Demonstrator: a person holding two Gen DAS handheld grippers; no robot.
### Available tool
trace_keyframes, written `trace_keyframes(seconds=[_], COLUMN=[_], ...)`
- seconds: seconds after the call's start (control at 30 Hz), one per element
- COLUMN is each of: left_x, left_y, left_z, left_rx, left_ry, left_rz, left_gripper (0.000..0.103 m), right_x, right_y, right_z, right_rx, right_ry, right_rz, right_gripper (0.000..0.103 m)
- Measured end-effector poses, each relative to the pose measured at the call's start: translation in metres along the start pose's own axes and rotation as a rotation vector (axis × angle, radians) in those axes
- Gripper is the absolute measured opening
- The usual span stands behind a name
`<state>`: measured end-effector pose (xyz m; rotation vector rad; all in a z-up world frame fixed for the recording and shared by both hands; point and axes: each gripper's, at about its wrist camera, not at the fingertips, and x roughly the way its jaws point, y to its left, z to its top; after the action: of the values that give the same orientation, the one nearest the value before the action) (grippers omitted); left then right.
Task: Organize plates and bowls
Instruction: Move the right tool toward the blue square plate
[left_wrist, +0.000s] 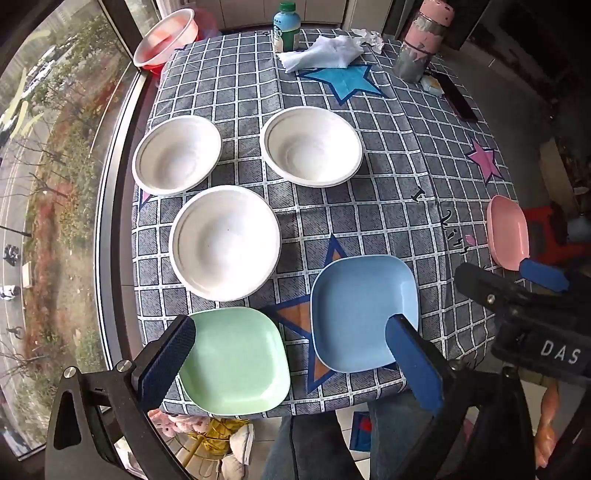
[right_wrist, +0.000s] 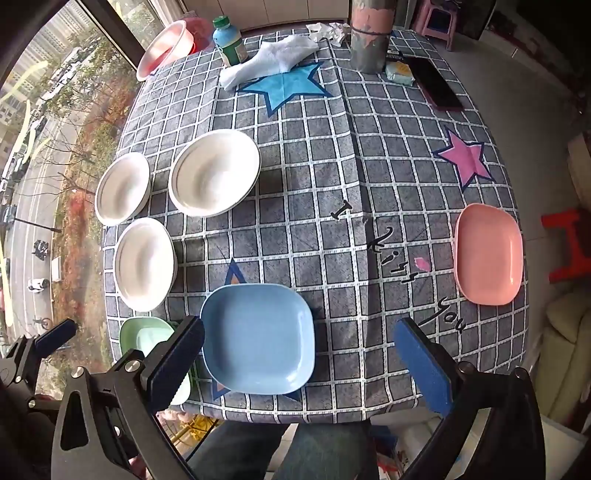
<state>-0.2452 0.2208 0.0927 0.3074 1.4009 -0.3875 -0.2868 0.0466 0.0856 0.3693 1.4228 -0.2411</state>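
Note:
Three white bowls sit on the checked tablecloth: far left (left_wrist: 177, 154), far middle (left_wrist: 311, 146) and nearer (left_wrist: 225, 242). A green square plate (left_wrist: 236, 360) and a blue square plate (left_wrist: 364, 312) lie at the near edge; a pink plate (left_wrist: 506, 230) lies at the right edge. In the right wrist view the blue plate (right_wrist: 258, 338), green plate (right_wrist: 147, 341) and pink plate (right_wrist: 489, 253) show too. My left gripper (left_wrist: 291, 360) is open above the green and blue plates. My right gripper (right_wrist: 299, 367) is open above the near edge by the blue plate.
At the back stand a bottle (left_wrist: 286, 27), a white cloth (left_wrist: 321, 53), a grey-pink cylinder (left_wrist: 421, 40), a dark flat case (left_wrist: 456, 96) and a pink basin (left_wrist: 166, 37) off the back left corner. A window runs along the left. My legs are below the near edge.

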Motion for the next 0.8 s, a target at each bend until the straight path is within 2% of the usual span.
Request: trace_keyframes(seconds=[0.17, 0.37, 0.7, 0.8], left_x=[-0.001, 0.003, 0.000, 0.000], left_y=[0.005, 0.016, 0.029, 0.032], left_z=[-0.009, -0.015, -0.019, -0.018], left_rx=[0.011, -0.007, -0.070, -0.095], left_ry=[0.002, 0.026, 0.031, 0.027], left_rz=[0.002, 0.032, 0.032, 0.035], left_gripper=[0.103, 0.103, 0.103, 0.103], right_x=[0.012, 0.011, 0.010, 0.009], right_y=[0.009, 0.014, 0.013, 0.017], right_z=[-0.015, -0.019, -0.015, -0.011], right_rx=[0.002, -0.003, -0.011, -0.050], right_ry=[0.061, 0.040, 0.098, 0.084], right_rz=[0.011, 0.009, 0.007, 0.005], right_gripper=[0.103, 0.103, 0.103, 0.103])
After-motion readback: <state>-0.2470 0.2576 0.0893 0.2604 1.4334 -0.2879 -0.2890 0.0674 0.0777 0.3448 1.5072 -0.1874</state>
